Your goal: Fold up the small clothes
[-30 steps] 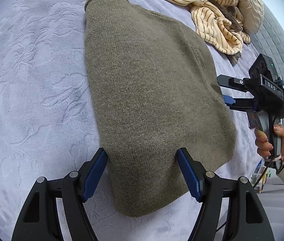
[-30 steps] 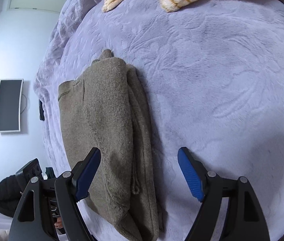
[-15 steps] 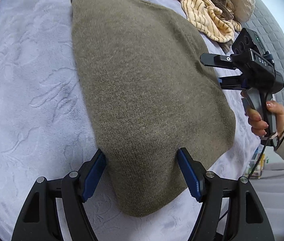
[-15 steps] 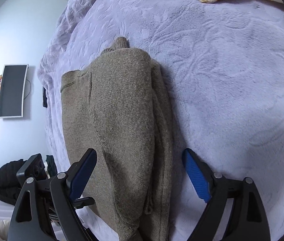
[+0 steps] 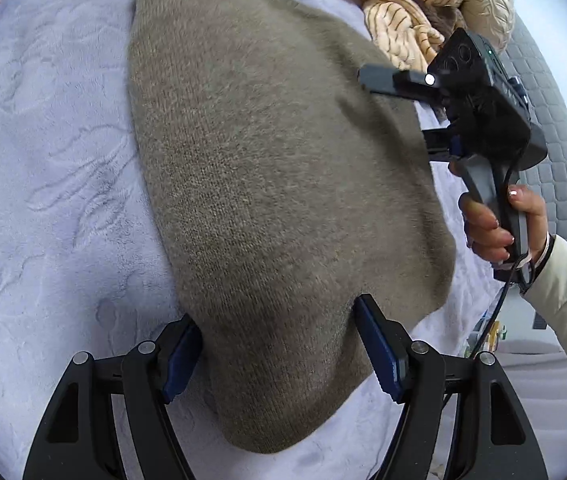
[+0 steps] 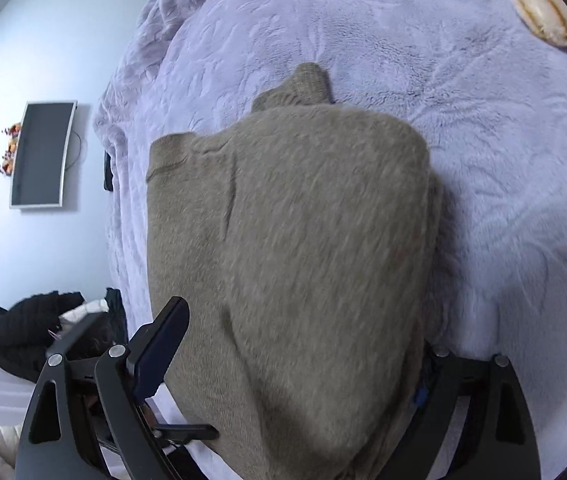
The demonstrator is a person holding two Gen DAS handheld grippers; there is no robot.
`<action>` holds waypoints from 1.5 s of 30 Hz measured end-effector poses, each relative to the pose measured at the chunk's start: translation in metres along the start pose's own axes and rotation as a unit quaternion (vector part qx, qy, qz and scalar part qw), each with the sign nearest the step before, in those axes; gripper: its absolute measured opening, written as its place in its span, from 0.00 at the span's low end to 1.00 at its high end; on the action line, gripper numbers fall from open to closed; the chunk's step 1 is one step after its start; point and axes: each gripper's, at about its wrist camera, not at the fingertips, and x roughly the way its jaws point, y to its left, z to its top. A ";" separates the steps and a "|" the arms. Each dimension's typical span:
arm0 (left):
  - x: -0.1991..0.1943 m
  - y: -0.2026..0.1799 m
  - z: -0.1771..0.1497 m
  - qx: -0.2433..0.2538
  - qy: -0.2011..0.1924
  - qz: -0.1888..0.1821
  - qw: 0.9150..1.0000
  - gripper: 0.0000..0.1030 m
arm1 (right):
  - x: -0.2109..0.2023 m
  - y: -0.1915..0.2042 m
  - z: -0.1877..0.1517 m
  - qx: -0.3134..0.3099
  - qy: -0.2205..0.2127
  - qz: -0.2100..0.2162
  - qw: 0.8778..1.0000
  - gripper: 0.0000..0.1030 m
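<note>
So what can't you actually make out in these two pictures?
- Right gripper, right wrist view: the olive sweater covers one finger. Its jaws are opening.
- Left gripper, left wrist view: whether its pads press the sweater is unclear.
- Striped clothes, left wrist view: cut off by the top edge.
- Right wrist view: the sweater's knit is motion-blurred.

L gripper (image 5: 279, 344) tilted down, jaws part-open, astride sweater (image 5: 283, 200) hem. R gripper (image 6: 295, 364), in person's hand (image 5: 499, 224), jaws opening, cloth between.
</note>
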 end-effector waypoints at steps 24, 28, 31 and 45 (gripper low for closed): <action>-0.061 -0.047 -0.027 0.050 -0.074 0.007 0.996 0.40 | -0.034 0.040 -0.026 0.048 -0.044 0.096 0.993 0.38; -0.084 -0.049 -0.046 0.054 -0.082 0.010 0.995 0.40 | -0.037 0.061 -0.041 0.043 -0.042 0.107 0.992 0.38; -0.097 -0.051 -0.064 0.059 -0.081 0.021 0.995 0.41 | -0.035 0.075 -0.059 0.045 -0.034 0.115 0.992 0.38; -0.101 0.007 -0.175 -0.014 -0.048 0.114 0.992 0.41 | 0.063 0.089 -0.135 0.063 0.054 0.094 0.992 0.38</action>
